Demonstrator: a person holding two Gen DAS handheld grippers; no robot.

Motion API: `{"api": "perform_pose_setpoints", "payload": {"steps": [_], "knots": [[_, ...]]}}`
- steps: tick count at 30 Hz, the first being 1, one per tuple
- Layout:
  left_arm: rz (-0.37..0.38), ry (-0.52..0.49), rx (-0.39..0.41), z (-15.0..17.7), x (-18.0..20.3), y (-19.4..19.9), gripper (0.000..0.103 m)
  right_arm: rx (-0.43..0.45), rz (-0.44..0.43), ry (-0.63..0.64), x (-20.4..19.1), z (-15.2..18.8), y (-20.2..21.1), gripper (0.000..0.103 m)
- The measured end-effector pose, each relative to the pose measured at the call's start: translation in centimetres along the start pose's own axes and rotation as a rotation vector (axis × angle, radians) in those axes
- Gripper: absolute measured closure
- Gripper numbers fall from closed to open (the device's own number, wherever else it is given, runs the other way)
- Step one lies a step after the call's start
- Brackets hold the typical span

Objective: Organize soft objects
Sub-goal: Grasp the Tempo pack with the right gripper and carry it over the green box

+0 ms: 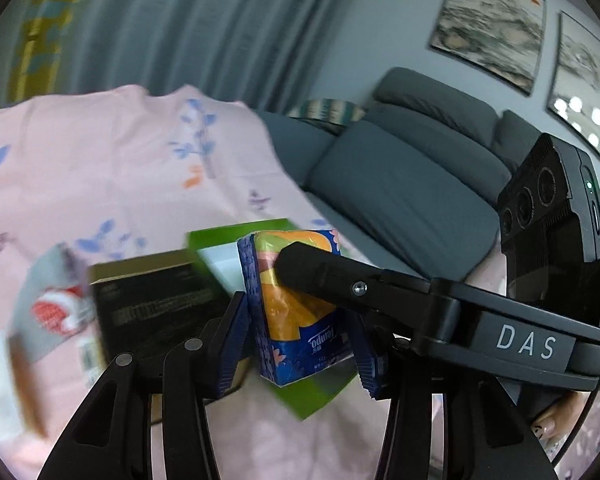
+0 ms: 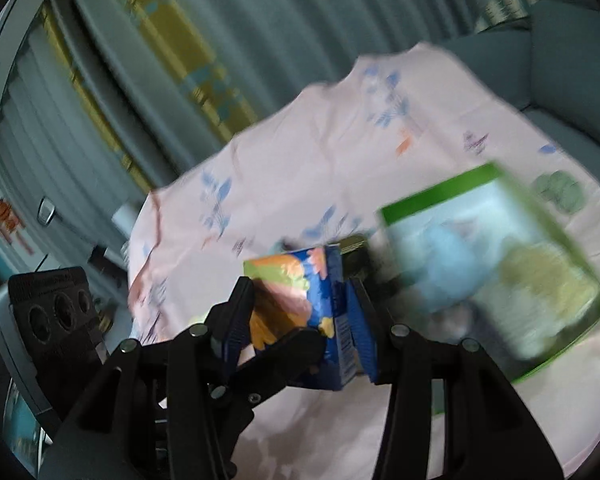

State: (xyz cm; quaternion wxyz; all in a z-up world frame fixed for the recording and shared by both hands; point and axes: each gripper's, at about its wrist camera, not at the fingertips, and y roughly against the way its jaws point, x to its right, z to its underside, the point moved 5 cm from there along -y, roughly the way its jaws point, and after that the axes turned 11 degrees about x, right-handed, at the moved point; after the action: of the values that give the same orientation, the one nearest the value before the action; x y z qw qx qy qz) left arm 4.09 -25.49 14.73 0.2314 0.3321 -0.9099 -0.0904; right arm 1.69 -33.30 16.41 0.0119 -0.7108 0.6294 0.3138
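A soft tissue pack (image 1: 296,280), blue with orange and pink print, is held upright above a pink flowered cloth (image 1: 100,160). My left gripper (image 1: 298,320) is shut on it, its blue pads pressing both narrow sides. The right gripper's black finger (image 1: 320,276) comes in from the right and lies across the pack's face. In the right wrist view the same pack (image 2: 288,280) sits between the fingers of my right gripper (image 2: 302,300), which is shut on it, and a finger of the left gripper (image 2: 296,348) crosses below it.
An open green box (image 2: 492,260) with pale soft items inside lies on the cloth just behind the pack. A black box (image 1: 152,304) and a red-and-white packet (image 1: 56,312) lie to the left. A grey sofa (image 1: 400,184) stands to the right, curtains (image 1: 180,20) behind.
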Motion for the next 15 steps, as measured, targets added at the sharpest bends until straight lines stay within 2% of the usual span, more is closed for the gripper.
{"api": "perform_pose_setpoints", "payload": {"steps": [2, 8, 15], "knots": [[0.013, -0.024, -0.015, 0.3, 0.7, -2.0, 0.054, 0.030, 0.016, -0.035, 2.3, -0.3, 0.5, 0.057], [0.039, 0.008, -0.108, 1.8, 1.4, -6.5, 0.054, 0.010, 0.069, -0.168, 7.5, 0.3, -0.4, 0.057], [0.042, 0.033, -0.168, 3.7, 1.6, -9.2, 0.054, -0.004, 0.141, -0.206, 9.7, 0.8, -1.4, 0.057]]}}
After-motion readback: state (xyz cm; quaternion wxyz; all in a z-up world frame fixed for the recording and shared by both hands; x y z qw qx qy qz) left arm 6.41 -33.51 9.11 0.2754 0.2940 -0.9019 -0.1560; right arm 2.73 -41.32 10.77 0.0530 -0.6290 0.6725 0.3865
